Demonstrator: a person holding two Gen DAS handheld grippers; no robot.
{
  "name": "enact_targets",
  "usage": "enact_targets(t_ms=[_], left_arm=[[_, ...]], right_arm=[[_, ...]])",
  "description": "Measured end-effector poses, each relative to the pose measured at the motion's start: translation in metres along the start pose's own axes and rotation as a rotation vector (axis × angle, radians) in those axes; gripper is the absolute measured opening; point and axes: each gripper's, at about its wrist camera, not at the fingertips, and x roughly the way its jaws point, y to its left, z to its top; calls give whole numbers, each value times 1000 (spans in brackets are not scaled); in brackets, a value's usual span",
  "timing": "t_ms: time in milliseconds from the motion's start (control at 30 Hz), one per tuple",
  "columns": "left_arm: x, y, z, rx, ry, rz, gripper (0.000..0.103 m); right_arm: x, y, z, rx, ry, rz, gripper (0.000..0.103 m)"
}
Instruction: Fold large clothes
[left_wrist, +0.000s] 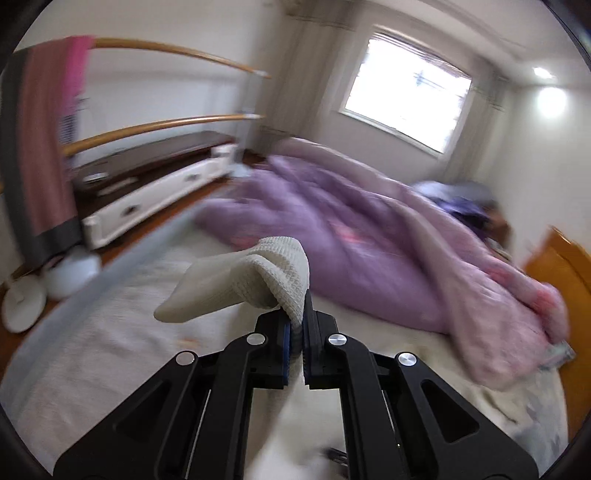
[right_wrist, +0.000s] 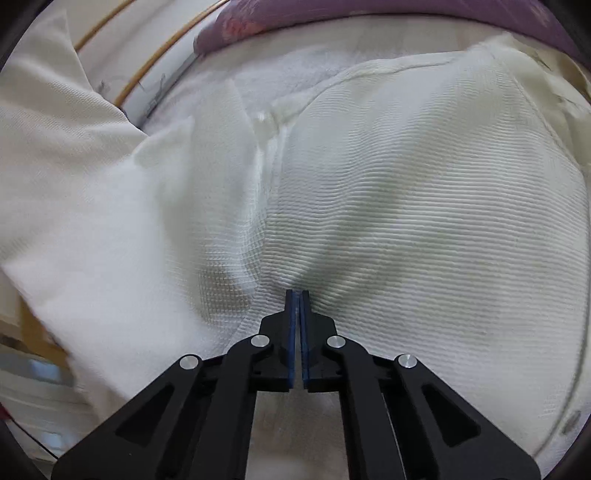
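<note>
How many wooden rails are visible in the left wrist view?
2: an upper wooden rail carrying a hanging pink-and-grey cloth, and a lower wooden rail beneath it. More may be hidden.

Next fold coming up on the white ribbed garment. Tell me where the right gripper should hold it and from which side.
Hold the stitched edge seam of the white ribbed garment, coming in flat from the near side. It is the firmest, straightest line; the middle is slack and would probably bunch. The right gripper is already shut on a crease; the left gripper pinches a cuff-like end.
</note>
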Motion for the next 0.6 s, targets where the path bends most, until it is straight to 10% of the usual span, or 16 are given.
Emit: enact_targets(t_ms=[133,300,600], left_arm=[[29,-101,-32,71,54,-93,5],[93,-220,-106,141,198,-150,5],[188,-352,-276,373,505,-128,7]], right_arm=[[-84,-35,-5,4,-155,-28,4],[-207,-128,-29,54,-332,-258,7],[-344,-316,-104,337,-381,-508,10]])
